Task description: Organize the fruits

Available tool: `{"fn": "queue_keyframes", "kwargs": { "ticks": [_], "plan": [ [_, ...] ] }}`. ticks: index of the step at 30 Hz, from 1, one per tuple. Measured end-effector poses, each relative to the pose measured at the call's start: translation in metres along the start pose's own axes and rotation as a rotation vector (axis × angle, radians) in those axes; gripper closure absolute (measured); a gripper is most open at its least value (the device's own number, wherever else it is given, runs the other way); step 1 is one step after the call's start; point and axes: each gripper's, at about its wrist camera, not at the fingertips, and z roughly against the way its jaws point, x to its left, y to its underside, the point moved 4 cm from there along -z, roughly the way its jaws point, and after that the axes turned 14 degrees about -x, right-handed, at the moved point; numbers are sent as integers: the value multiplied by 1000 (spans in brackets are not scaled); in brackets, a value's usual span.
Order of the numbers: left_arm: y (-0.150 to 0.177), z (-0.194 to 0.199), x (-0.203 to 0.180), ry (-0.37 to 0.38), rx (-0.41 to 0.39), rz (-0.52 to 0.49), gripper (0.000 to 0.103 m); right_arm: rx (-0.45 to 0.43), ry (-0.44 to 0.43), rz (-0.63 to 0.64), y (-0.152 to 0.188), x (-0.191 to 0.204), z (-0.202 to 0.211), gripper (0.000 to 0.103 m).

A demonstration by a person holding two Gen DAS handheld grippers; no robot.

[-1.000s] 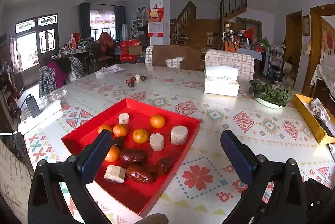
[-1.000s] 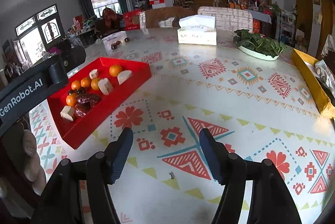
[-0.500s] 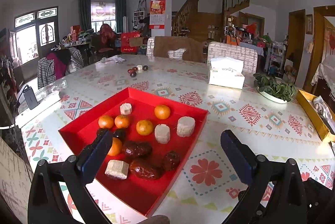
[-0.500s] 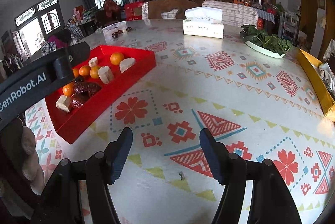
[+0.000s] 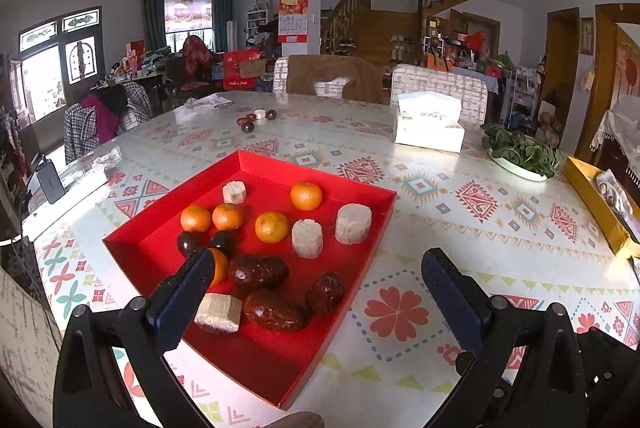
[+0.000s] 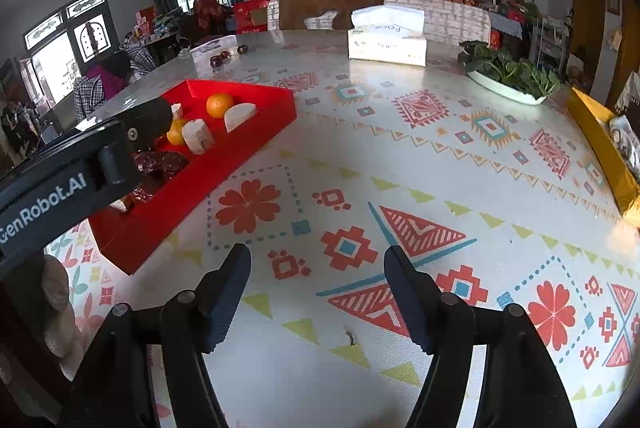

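Note:
A red tray [image 5: 160,240] on the patterned table holds several oranges [image 5: 306,195], pale cut chunks [image 5: 353,223], dark red dates [image 5: 258,271] and two dark round fruits [image 5: 222,241]. My left gripper [image 5: 316,268] is open and empty, hovering over the tray's near right part. My right gripper [image 6: 318,268] is open and empty above bare tablecloth, to the right of the tray [image 6: 256,156]. The left gripper's body [image 6: 80,164] hides part of the tray in the right wrist view.
A few loose dark fruits [image 5: 248,126] lie at the table's far side. A tissue box [image 5: 430,122], a dish of greens [image 5: 520,154] and a yellow box [image 5: 596,200] stand at the right. Chairs line the far edge.
Both grippers have moved forward over the table, toward the tray. The tray looks larger and nearer in both views. Both stay open.

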Motion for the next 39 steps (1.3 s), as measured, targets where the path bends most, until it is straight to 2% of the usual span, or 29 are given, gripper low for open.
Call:
{"fn": "queue_keyframes", "kwargs": {
  "ticks": [9, 33, 36, 39],
  "plan": [
    [3, -3, -3, 14, 23, 5, 0, 43, -2, -46, 6, -6, -5, 28],
    [7, 0, 5, 11, 31, 12, 0, 12, 17, -4, 3, 0, 1, 26],
    [3, 3, 10, 3, 23, 11, 0, -50, 9, 24, -2, 5, 12, 26],
    [-4, 8, 19, -13, 3, 23, 0, -61, 20, 135, -10, 22, 15, 26]
  ]
}}
